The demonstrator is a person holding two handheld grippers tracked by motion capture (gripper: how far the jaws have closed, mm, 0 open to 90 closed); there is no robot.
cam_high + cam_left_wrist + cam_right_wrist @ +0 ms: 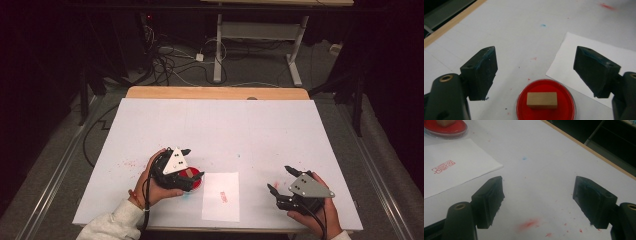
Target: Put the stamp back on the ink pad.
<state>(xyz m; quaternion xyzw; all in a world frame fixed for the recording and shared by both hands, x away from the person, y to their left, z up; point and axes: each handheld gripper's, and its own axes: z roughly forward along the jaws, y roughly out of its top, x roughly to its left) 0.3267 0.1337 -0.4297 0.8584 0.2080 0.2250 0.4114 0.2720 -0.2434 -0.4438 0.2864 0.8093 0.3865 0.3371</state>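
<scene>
A round red ink dish lies on the white table cover with a small tan wooden stamp block resting in it. My left gripper hovers just above and behind the dish, jaws wide apart and touching nothing. In the high view the left gripper partly covers the ink dish. To its right lies a white paper sheet bearing a red stamp imprint. My right gripper rests open near the front right of the table, over bare cover with red smears.
The white cover shows scattered red and blue ink specks. A wooden table edge runs along the far side. Beyond it stand a desk frame and cables on the floor. The ink dish sits far left of the right gripper.
</scene>
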